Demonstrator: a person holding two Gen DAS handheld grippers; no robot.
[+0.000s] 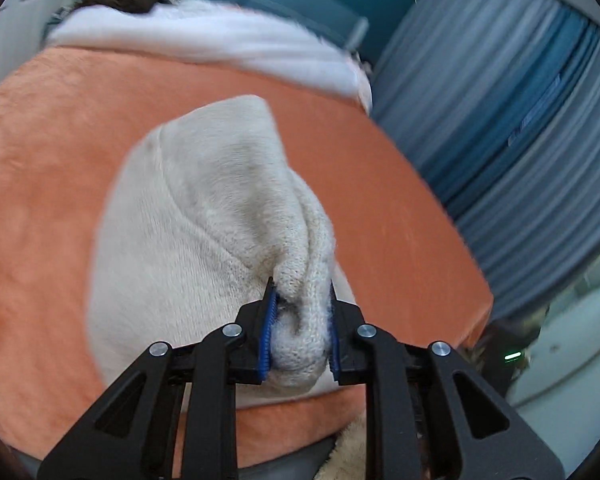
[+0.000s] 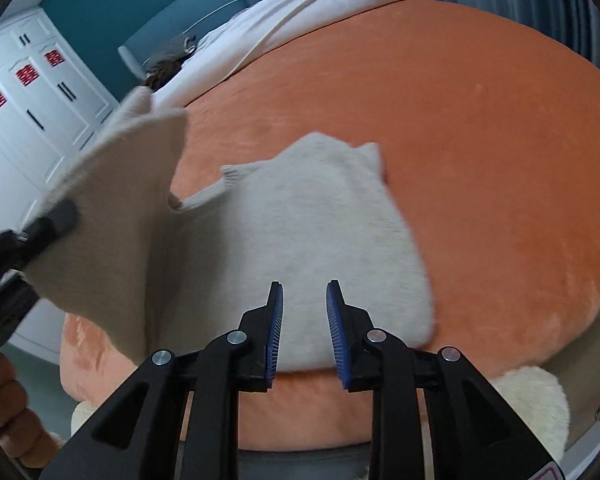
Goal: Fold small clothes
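A small cream knit sweater (image 1: 188, 216) lies on the orange blanket (image 1: 60, 140) of a bed. My left gripper (image 1: 302, 300) is shut on a bunched edge of the sweater, which fills the gap between the blue pads. In the right wrist view that held part of the sweater (image 2: 112, 208) is lifted up at the left, with the left gripper (image 2: 56, 216) at its edge. The remainder of the sweater lies flat on the blanket (image 2: 480, 160). My right gripper (image 2: 304, 292) hovers over the sweater's near edge, open, with nothing between its fingers.
A white duvet (image 1: 204, 36) is piled at the bed's far end. Blue curtains (image 1: 500, 100) hang along one side, and a white wardrobe (image 2: 28, 120) stands on the other. A fluffy cream rug (image 2: 532, 400) lies below the bed's near edge. A hand (image 2: 4, 396) shows at the lower left.
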